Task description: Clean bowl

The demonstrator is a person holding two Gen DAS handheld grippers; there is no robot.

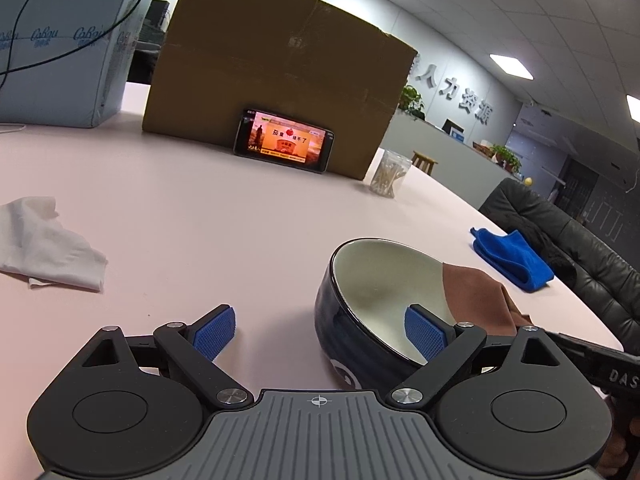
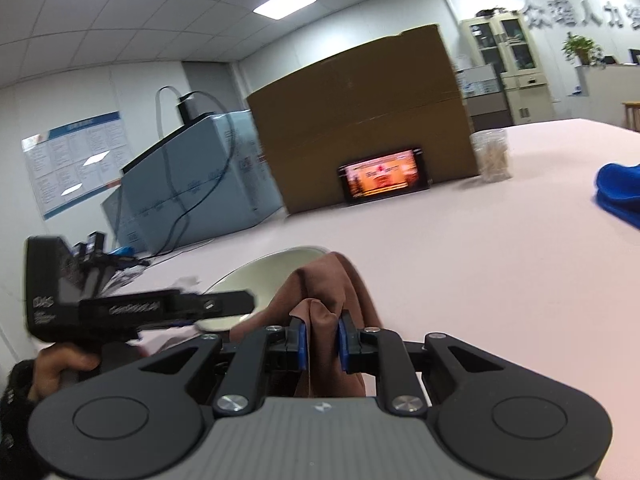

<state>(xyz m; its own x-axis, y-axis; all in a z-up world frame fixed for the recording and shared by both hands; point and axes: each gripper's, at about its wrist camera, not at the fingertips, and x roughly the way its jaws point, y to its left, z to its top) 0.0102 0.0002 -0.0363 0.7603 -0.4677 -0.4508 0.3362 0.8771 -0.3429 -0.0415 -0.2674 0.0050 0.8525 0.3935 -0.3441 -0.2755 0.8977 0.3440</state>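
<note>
Bowl (image 1: 376, 304) sits low and right of the middle in the left wrist view, on the pink table (image 1: 240, 220). It is dark blue outside and white inside. It looks tipped, with its open side turned toward the top right of the frame.

The left gripper (image 1: 320, 330) stands wide open. One blue pad is inside the bowl, just by the near rim. The other pad is far off at the lower left, over bare table. So nothing is squeezing the bowl.

The right gripper (image 2: 323, 344) is pinched tight on a brown cloth (image 2: 320, 292). In the right wrist view the cloth bunches up in the lower middle and drapes over the bowl's edge.

What could go wrong? I think the bowl could slide or roll when the cloth pushes on it, because nobody is holding it. It could bump toward the table edge at the right of the left view. The inside pad could also knock the rim and tip the bowl more.

The cloth could slip out too, if it catches on the rim. The two tools are very close, so they might bang together.
</note>
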